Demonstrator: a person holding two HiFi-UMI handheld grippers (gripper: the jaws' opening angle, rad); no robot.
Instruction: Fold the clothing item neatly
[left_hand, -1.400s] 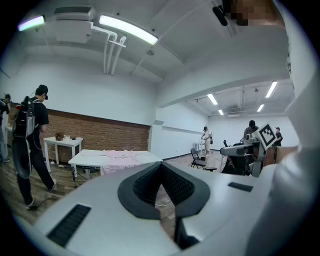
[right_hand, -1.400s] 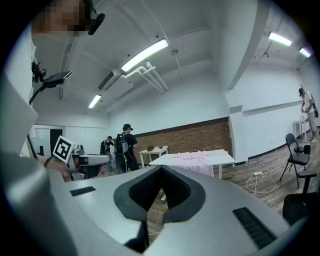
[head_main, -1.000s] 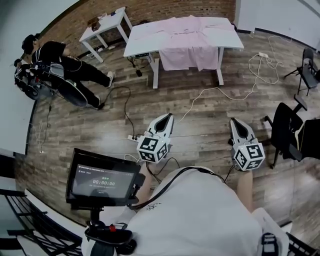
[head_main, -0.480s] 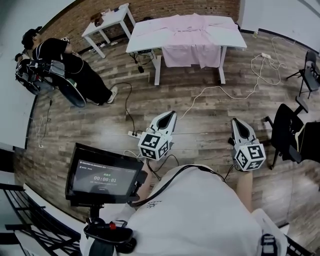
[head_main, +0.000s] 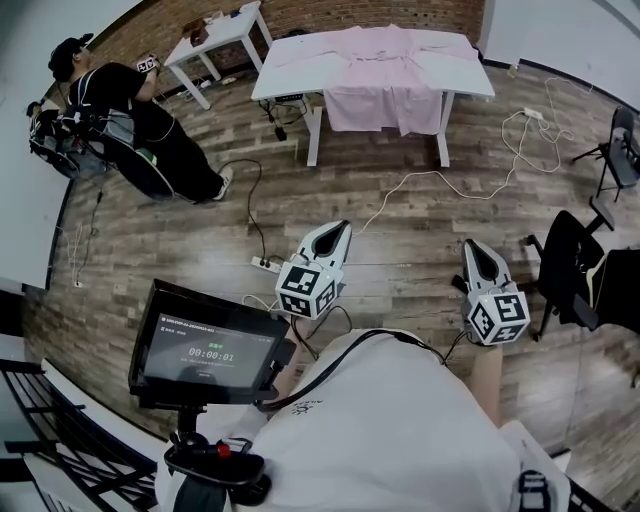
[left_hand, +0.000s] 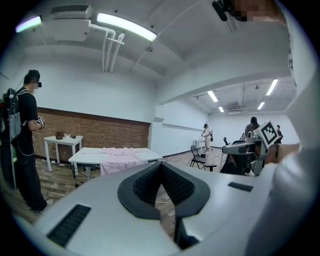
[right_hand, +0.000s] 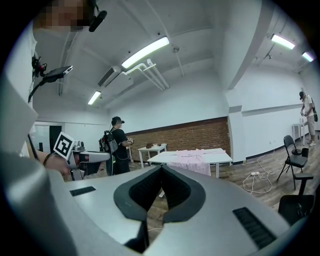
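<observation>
Approach step, I'd say: the pink garment (head_main: 380, 70) lies spread on the bench (head_main: 285, 80) at twelve o'clock, well apart. The left hand-held gripper (head_main: 338, 232) and right hand-held gripper (head_main: 470, 247) are clenched and empty. Next they need to close in, release and take an edge.
</observation>
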